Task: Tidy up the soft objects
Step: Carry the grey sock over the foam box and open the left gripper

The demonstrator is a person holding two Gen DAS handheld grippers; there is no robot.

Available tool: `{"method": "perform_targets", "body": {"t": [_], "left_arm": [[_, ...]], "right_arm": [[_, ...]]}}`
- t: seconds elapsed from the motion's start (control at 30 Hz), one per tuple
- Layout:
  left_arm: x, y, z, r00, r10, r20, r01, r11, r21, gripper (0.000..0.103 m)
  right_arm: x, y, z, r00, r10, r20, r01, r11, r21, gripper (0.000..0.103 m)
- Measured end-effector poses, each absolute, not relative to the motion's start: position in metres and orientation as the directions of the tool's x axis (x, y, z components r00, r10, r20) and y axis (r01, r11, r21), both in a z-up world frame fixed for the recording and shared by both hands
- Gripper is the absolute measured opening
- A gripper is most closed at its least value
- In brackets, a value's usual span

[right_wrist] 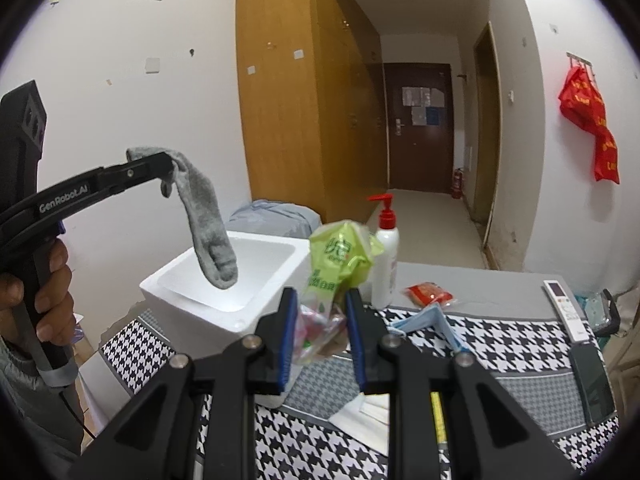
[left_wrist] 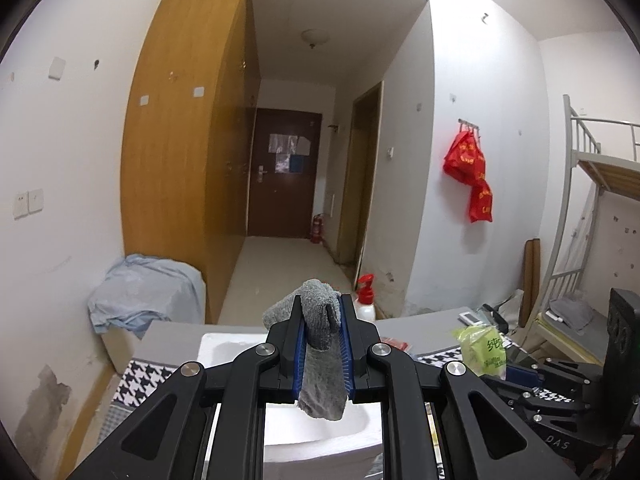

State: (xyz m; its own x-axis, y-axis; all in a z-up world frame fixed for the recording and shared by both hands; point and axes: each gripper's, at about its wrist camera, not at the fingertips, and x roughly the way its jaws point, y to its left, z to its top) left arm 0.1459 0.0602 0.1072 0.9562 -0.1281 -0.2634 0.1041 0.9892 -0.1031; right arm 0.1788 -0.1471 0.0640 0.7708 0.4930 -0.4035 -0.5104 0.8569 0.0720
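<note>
The left gripper (left_wrist: 320, 312) held the grey sock (right_wrist: 208, 216) clamped, hanging over the white foam box (right_wrist: 224, 276); the right gripper (right_wrist: 322, 300) pinched a green plastic bag (right_wrist: 340, 256) above the table (right_wrist: 500, 344)

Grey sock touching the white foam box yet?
Apart. Right wrist view: grey sock dangles from left hand-held gripper, its toe hanging above the white foam box.

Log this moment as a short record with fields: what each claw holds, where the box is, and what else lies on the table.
left claw: shut on grey sock, hanging above white foam box
right claw: shut on green plastic bag
box contents: looks empty
table: pump bottle, red packet, blue face mask, remote
</note>
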Motion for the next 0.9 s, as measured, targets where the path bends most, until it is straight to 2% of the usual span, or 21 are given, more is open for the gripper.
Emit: {"method": "perform_targets", "body": {"t": [0.33,0.9], "left_arm": [[0.16,0.076,0.092,0.937,-0.1,-0.334,0.065,0.991,-0.114,0.016],[0.195,0.085,0.059,0.875,-0.119,-0.468,0.058,0.988,-0.142,0.016]], "right_arm": [[0.184,-0.13,0.063,0.753,0.511,-0.415,-0.534,0.843,0.068,0.028],[0.192,-0.118,0.059,0.75,0.496,-0.437,-0.526,0.848,0.06,0.028]]}}
